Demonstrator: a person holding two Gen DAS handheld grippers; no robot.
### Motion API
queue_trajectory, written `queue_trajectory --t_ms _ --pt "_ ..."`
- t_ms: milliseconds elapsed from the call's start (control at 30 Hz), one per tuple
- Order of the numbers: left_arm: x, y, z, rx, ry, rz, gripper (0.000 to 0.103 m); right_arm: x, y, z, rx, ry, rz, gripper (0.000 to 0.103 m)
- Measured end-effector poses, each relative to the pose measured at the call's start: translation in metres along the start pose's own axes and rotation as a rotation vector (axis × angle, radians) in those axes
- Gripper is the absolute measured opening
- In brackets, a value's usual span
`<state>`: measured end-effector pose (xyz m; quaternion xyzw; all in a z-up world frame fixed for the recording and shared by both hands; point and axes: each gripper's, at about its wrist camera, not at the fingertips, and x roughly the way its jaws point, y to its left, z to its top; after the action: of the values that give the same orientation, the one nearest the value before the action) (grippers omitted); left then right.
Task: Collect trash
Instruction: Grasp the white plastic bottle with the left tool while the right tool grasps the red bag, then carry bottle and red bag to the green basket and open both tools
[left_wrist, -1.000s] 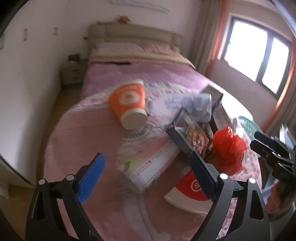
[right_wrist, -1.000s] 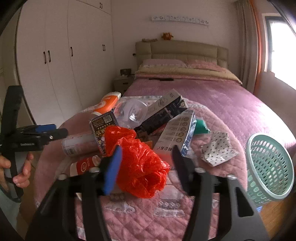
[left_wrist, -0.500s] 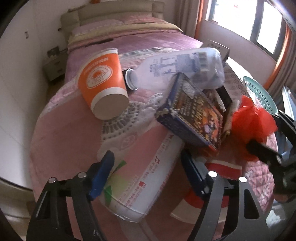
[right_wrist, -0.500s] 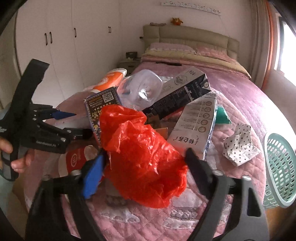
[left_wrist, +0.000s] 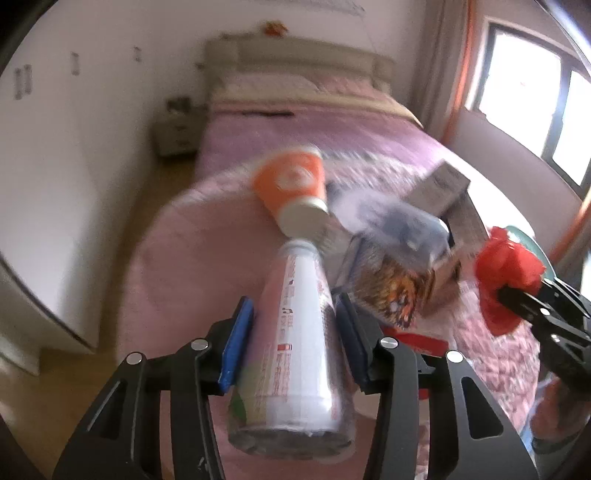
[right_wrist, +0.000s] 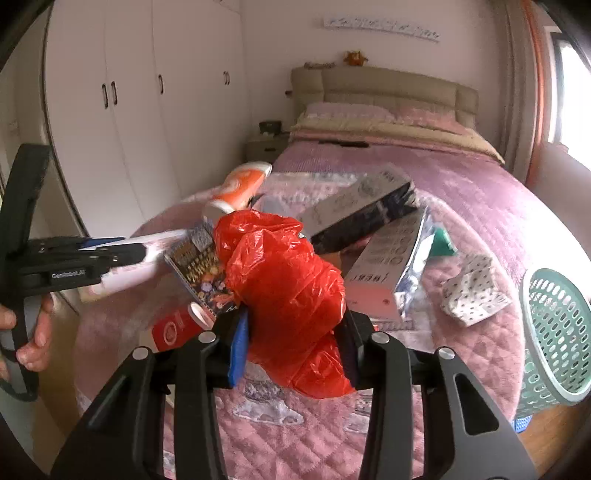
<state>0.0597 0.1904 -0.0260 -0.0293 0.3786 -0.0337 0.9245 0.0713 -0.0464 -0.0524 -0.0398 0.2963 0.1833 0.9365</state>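
A white and pink plastic bottle (left_wrist: 295, 314) sticks out between the pads of my left gripper (left_wrist: 293, 339), whose jaws are closing and pressing on its sides. In the right wrist view the same bottle (right_wrist: 122, 277) hangs above the pink quilt in that gripper (right_wrist: 110, 251), which a hand holds at the left. My right gripper (right_wrist: 293, 339) is closing on a crumpled red plastic bag (right_wrist: 284, 280), squeezed between both pads. The left wrist view shows that bag (left_wrist: 506, 269) at the right.
On the round pink quilt lie an orange paper cup (left_wrist: 291, 188), a colourful box (right_wrist: 203, 269), a dark long box (right_wrist: 362, 210), a silver carton (right_wrist: 388, 266), a red and white cup (right_wrist: 173, 328) and dotted crumpled paper (right_wrist: 476, 288). A green mesh basket (right_wrist: 557, 332) stands at the right.
Both grippers narrowed from wide open. The left one closed round the bottle and tipped it up off the quilt. The right one squeezed the red bag.
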Motion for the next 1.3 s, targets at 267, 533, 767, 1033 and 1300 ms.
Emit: queue_trajectory --t_ms 267,533,767,1033,1300 --pt "-0.047 -0.007 0.019 -0.064 -0.157 -0.111 0.044 -0.041 -0.038 0.013 0.083 -0.092 -0.084 0.037" --pt "-0.042 -0.135 0.059 0.063 -0.212 -0.368 0.044 -0.084 -0.151 0.011 0.303 -0.147 -0.295 0.037" --pt "0.028 -0.265 0.083 0.147 -0.096 -0.568 0.044 -0.072 -0.257 -0.016 0.534 -0.055 -0.412 0.037" --pt "0.136 -0.371 0.072 0.198 0.139 -0.619 0.044 -0.04 -0.327 -0.057 0.734 0.09 -0.417 0.042" --pt "0.167 -0.396 0.06 0.204 0.212 -0.618 0.053 -0.04 -0.345 -0.084 0.787 0.131 -0.416 0.055"
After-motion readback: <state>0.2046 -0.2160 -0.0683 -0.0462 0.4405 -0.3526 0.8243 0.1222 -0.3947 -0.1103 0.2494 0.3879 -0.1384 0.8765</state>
